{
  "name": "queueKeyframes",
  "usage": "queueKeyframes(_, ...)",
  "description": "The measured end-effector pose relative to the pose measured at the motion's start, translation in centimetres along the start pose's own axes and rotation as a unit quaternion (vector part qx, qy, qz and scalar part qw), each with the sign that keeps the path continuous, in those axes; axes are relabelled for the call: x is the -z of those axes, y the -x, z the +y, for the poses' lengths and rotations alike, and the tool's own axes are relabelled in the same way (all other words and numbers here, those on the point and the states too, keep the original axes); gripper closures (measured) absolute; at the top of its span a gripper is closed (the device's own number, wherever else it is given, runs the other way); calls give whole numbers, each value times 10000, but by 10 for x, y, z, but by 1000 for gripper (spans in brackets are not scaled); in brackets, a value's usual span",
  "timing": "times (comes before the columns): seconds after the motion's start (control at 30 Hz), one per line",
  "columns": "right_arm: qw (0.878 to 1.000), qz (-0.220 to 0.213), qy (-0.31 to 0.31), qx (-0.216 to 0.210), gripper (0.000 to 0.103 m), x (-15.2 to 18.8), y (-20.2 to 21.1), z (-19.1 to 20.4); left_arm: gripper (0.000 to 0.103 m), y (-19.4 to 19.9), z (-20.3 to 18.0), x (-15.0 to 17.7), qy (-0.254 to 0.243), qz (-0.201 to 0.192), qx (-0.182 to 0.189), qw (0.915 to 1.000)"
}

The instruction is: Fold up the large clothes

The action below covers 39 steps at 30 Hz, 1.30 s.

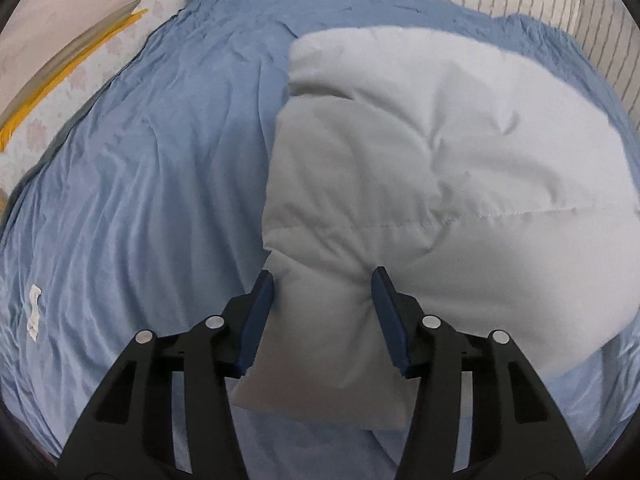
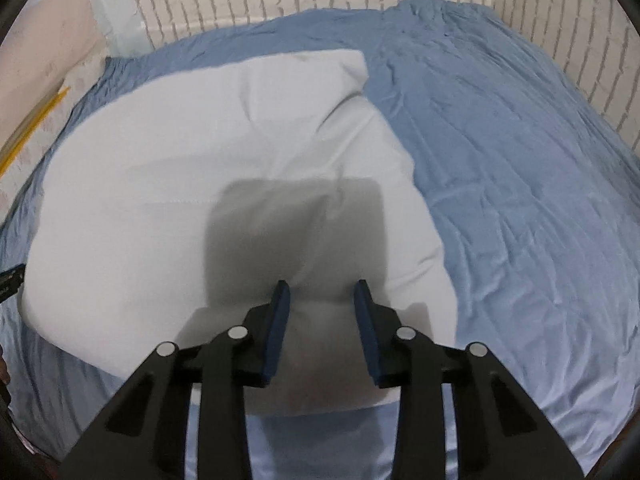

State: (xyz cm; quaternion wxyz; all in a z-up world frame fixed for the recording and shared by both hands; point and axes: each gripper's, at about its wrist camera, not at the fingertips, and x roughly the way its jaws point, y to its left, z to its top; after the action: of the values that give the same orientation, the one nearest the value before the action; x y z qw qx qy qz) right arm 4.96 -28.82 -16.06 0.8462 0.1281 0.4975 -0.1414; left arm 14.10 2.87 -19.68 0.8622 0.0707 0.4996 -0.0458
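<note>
Lying folded on the blue-sheeted bed point(image 1: 140, 184), the white quilted garment point(image 1: 440, 168) bunches between the left gripper point(image 1: 323, 276)'s pinching jaws; the right gripper point(image 2: 322, 286)'s jaws straddle it, contact unclear.

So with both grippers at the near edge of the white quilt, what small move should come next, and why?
Probably close both grippers fully before lifting. The left gripper straddles a bunched near corner of the quilt, and the right gripper also has quilt between its jaws, but neither grip looks tight yet.
</note>
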Motion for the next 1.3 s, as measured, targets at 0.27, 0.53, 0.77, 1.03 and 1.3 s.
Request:
queueKeyframes(0.27,9980,339,-311,-426,70,-9,-29,-7,49,-31,9,-4,212,405,315,9985)
queueKeyframes(0.53,9983,479,-110,-318,70,-15,-47,3,46,-50,0,-16,143,605,267,9977)
queueKeyframes(0.77,9987,443,-78,-250,71,-13,-49,5,42,-58,-9,-21,81,643,169,9978)
queueKeyframes(1.03,9991,420,16,-85,71,-13,-49,10,25,-65,-10,-24,167,685,90,9975)
queueKeyframes(1.3,9990,438,11,-68,71,-12,-48,12,24,-66,-17,-27,148,687,51,9975)
